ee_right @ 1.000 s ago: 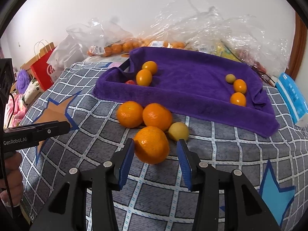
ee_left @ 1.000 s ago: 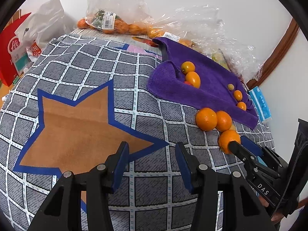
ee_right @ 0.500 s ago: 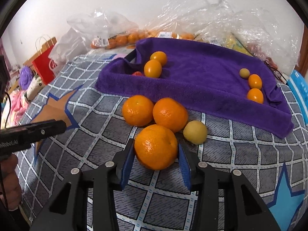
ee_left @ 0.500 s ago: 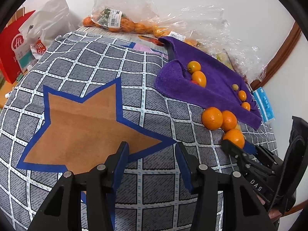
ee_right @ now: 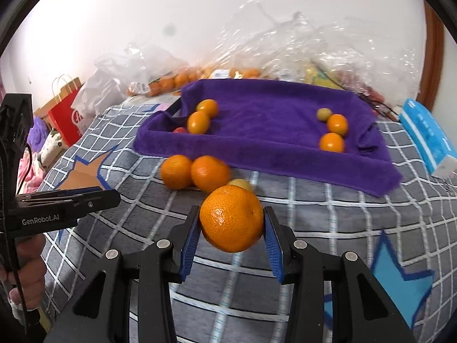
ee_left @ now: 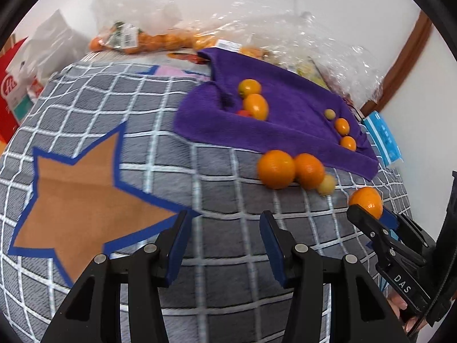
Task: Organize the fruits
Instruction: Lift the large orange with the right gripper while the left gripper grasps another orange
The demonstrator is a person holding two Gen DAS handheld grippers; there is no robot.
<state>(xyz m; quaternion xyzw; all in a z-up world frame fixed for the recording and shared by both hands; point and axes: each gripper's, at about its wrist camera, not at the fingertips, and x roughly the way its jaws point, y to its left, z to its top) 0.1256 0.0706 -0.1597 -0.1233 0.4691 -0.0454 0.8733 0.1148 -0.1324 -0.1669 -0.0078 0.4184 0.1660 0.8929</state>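
My right gripper (ee_right: 230, 230) is shut on a large orange (ee_right: 231, 218) and holds it just above the checked blanket; the same orange shows in the left wrist view (ee_left: 366, 201). Two more oranges (ee_right: 175, 171) (ee_right: 210, 173) and a small yellow fruit (ee_right: 241, 184) lie on the blanket in front of a purple towel-lined tray (ee_right: 271, 148). In the tray are two orange fruits at the left (ee_right: 198, 121) and small ones at the right (ee_right: 331, 142). My left gripper (ee_left: 222, 243) is open and empty over the blanket, left of the fruit.
Clear plastic bags of fruit (ee_right: 285, 48) pile up behind the tray along the wall. A blue tissue pack (ee_right: 425, 137) lies right of the tray. A red paper bag (ee_right: 67, 108) stands off the bed's left edge. The blanket (ee_left: 85, 177) has an orange star.
My right gripper closed on the large orange and lifted it back away from the other fruit. My left gripper shifted slightly and stayed open.
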